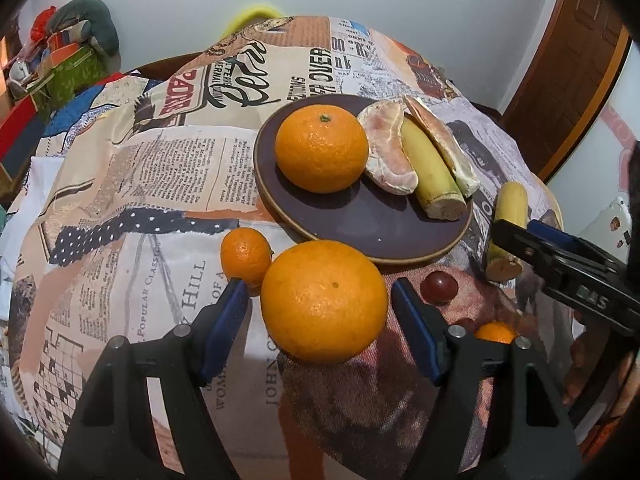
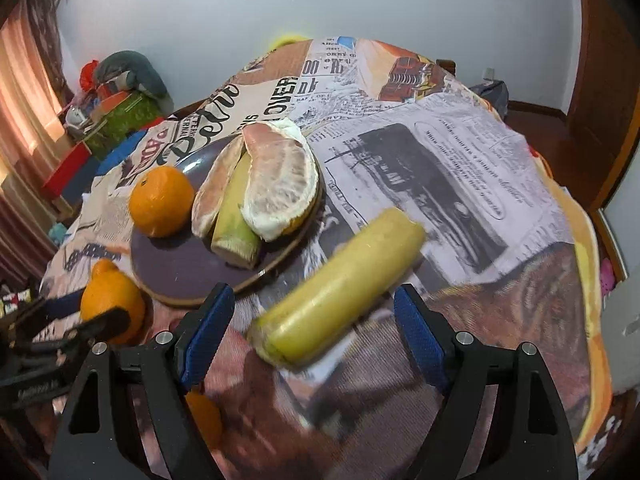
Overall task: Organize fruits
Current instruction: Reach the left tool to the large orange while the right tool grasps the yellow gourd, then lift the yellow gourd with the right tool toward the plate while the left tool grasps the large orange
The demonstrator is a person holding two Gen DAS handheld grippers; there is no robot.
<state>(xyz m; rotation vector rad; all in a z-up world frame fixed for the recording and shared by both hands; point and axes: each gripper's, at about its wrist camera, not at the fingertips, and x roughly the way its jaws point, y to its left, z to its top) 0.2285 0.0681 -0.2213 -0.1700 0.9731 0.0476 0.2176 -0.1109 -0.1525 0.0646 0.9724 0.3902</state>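
Note:
A dark round plate (image 1: 372, 236) (image 2: 176, 276) holds an orange (image 1: 321, 148) (image 2: 161, 201), two peeled pomelo pieces (image 1: 387, 148) (image 2: 280, 184) and a banana piece (image 1: 432, 172) (image 2: 234, 220). My left gripper (image 1: 320, 312) is open around a large orange (image 1: 324, 302) (image 2: 112, 304) on the cloth in front of the plate. My right gripper (image 2: 314, 320) (image 1: 520, 236) is open around a second banana piece (image 2: 340, 284) (image 1: 506, 236) lying right of the plate. A small mandarin (image 1: 246, 256) lies left of the large orange.
A dark grape (image 1: 439, 286) and another small mandarin (image 1: 495, 333) (image 2: 204, 420) lie on the newspaper-print tablecloth (image 1: 160, 184) (image 2: 440, 160) near the front. Boxes and clutter (image 1: 60, 60) (image 2: 112, 108) stand beyond the table at left. A wooden door (image 1: 572, 60) is at right.

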